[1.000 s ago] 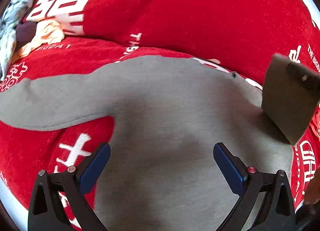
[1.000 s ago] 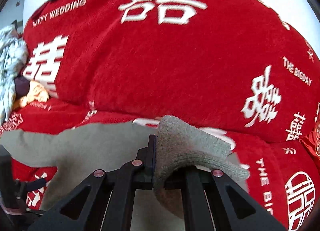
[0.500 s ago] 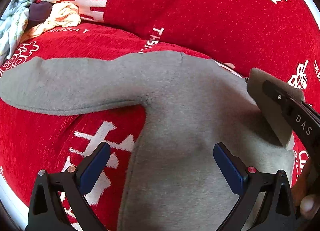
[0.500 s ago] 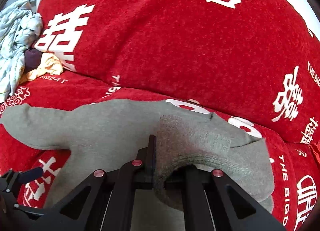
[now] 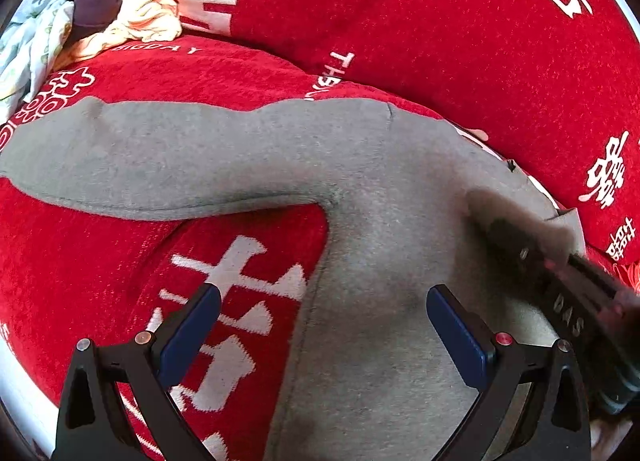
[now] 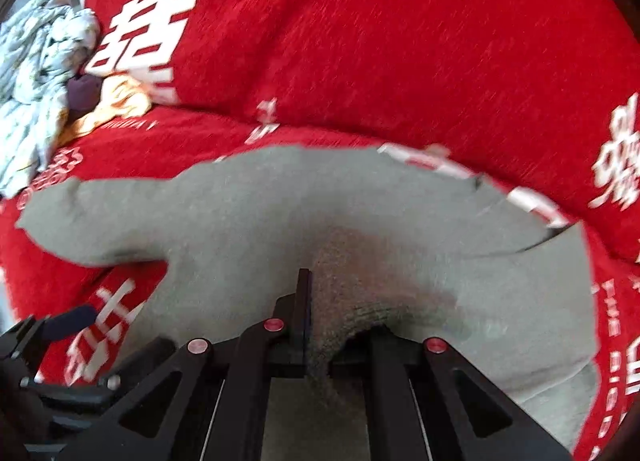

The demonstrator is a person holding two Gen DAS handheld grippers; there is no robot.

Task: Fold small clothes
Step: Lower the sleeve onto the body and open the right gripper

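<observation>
One gray sweater sleeve sits pinched in right gripper.

Before me spreads a red cover woven with white characters and the words "THE BIGDAY", and behind it rises a big red cushion in the same cloth, with "HAPPY W…" readable near its top edge from my right view. At the far left corner lies a crumpled pale patterned cloth. Just beside it sit a dark maroon piece and a bunched cream-orange garment, touching each other.
</observation>
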